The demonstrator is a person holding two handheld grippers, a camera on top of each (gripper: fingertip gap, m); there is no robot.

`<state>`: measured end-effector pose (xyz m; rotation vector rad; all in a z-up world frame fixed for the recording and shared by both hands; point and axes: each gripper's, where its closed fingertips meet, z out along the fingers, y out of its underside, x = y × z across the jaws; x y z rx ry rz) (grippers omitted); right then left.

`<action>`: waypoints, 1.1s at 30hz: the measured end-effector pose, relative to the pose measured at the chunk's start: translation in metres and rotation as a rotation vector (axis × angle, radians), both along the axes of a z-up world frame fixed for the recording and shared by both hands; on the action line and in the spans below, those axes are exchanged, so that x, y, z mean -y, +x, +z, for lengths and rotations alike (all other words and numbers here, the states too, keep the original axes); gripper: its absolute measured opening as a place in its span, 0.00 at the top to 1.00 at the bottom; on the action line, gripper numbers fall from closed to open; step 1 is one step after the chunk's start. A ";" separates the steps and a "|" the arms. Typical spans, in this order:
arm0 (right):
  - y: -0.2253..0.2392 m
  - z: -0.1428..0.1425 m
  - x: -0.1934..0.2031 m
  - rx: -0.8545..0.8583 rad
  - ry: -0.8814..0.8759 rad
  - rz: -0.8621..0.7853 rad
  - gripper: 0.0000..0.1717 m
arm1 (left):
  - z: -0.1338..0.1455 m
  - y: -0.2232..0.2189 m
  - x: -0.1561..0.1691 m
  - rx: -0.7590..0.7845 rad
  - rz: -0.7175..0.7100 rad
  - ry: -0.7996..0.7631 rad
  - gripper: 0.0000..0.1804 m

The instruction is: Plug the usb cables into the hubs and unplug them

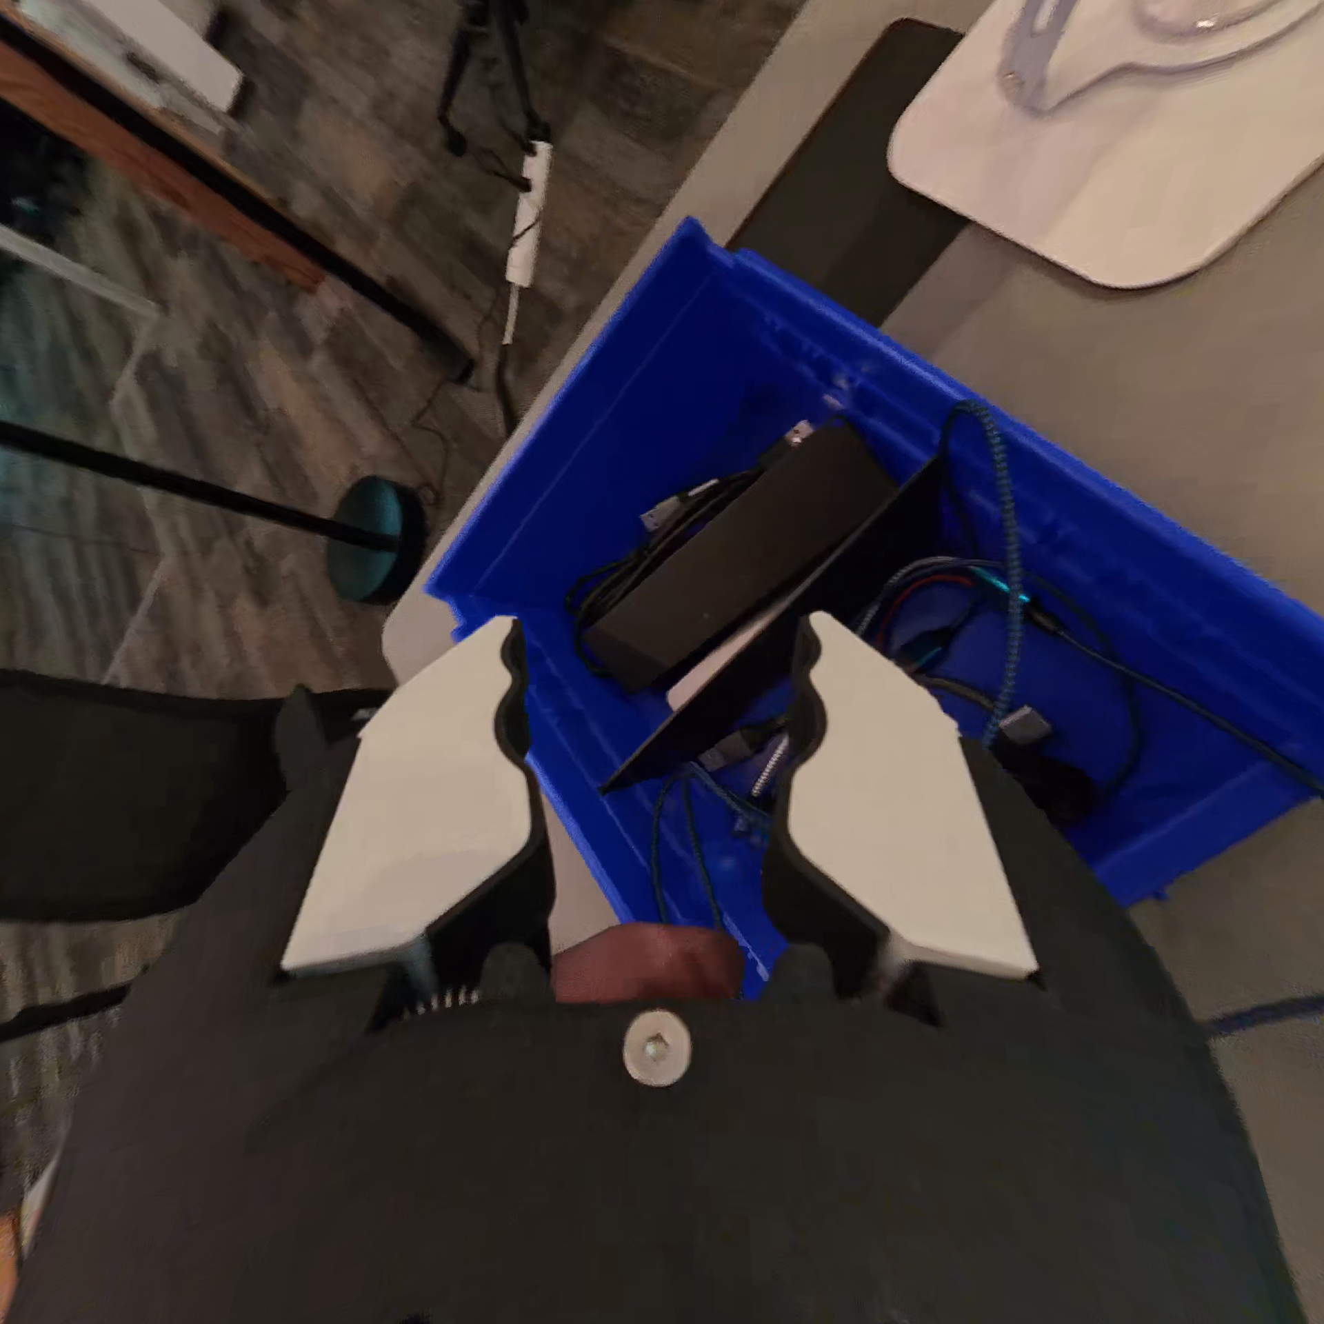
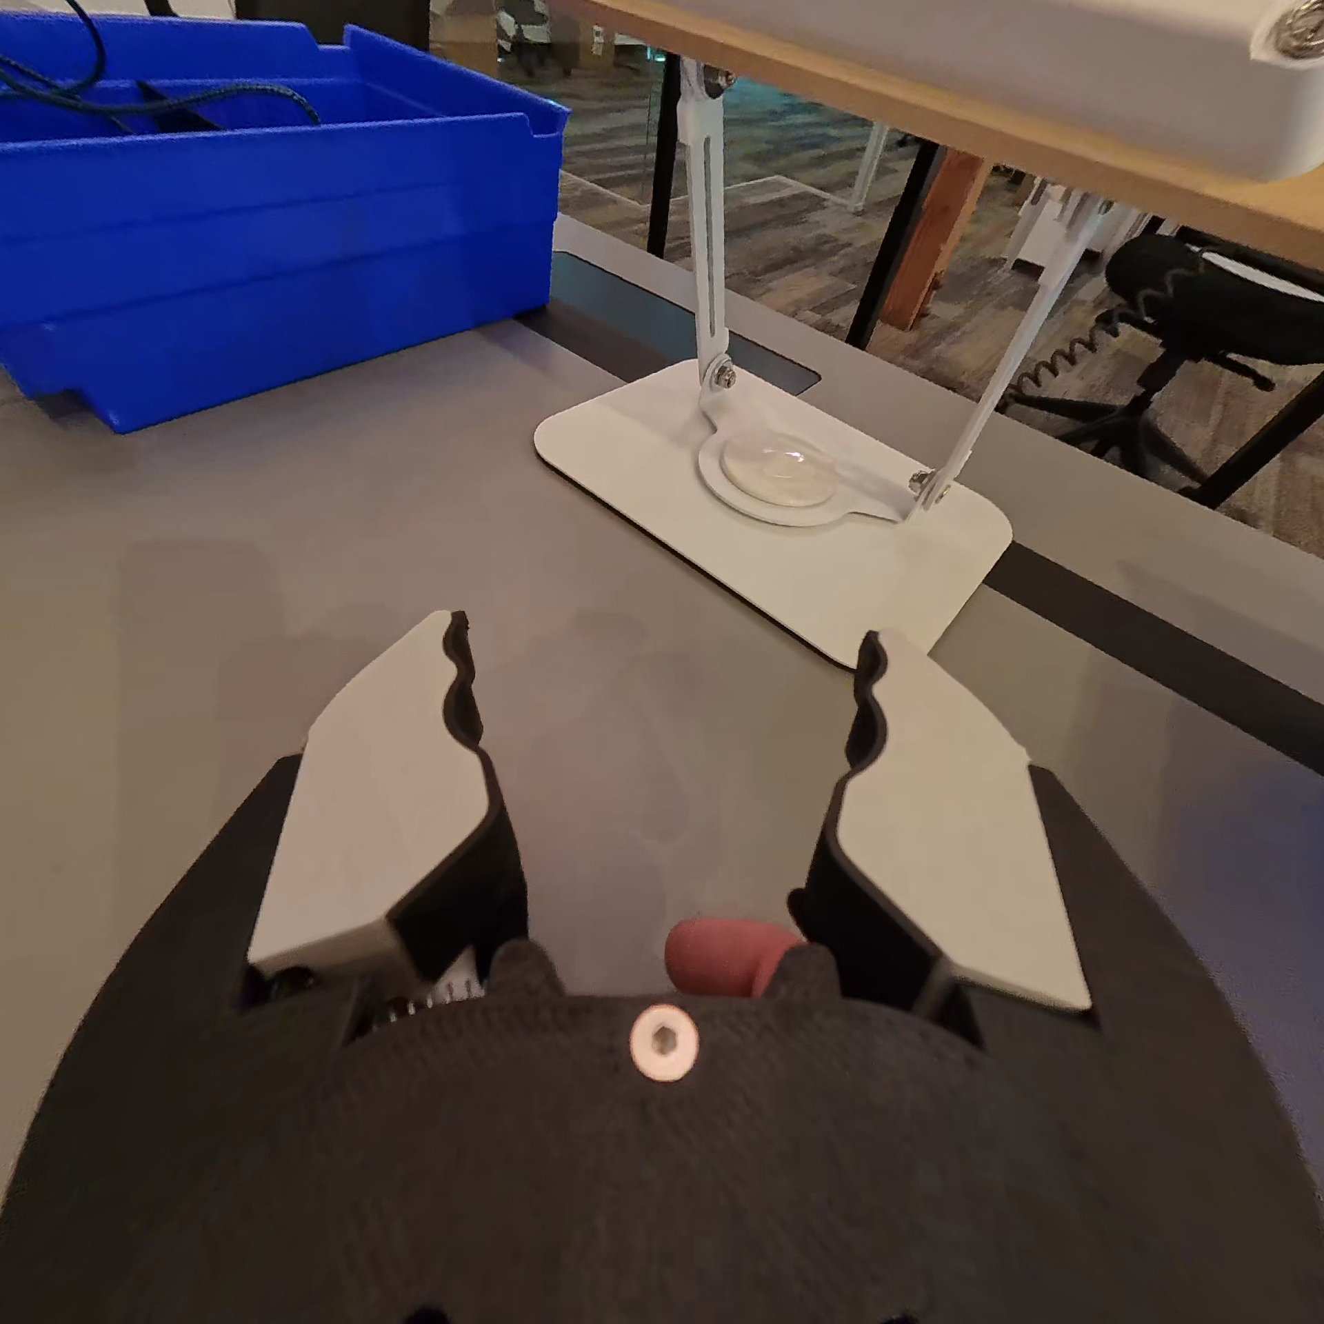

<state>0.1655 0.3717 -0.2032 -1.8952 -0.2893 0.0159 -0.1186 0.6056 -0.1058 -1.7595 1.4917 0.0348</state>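
One grey tabletop (image 2: 301,544) carries one blue bin (image 1: 716,344) at its left edge and one white stand base (image 2: 845,573) to the right. A single black divider (image 1: 824,616) splits the bin in two: one black hub (image 1: 738,552) lies in the far compartment, and a tangle of usb cables (image 1: 1003,573), too knotted to count, fills the near one. The left gripper (image 1: 663,630) hovers above the bin, jaws apart and bare; the right gripper (image 2: 663,630) hangs over bare tabletop, jaws wide with nothing between them
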 end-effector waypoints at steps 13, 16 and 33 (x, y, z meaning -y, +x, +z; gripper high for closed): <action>-0.012 -0.001 0.004 0.043 0.008 0.063 0.46 | -0.012 -0.027 0.116 -0.099 -0.348 -0.327 0.83; -0.012 -0.001 0.004 0.047 0.007 0.065 0.46 | -0.038 -0.038 0.129 -0.227 -0.355 -0.366 0.87; -0.013 -0.003 0.004 0.058 0.000 0.069 0.46 | -0.139 -0.033 0.079 -0.545 -0.406 -0.418 0.81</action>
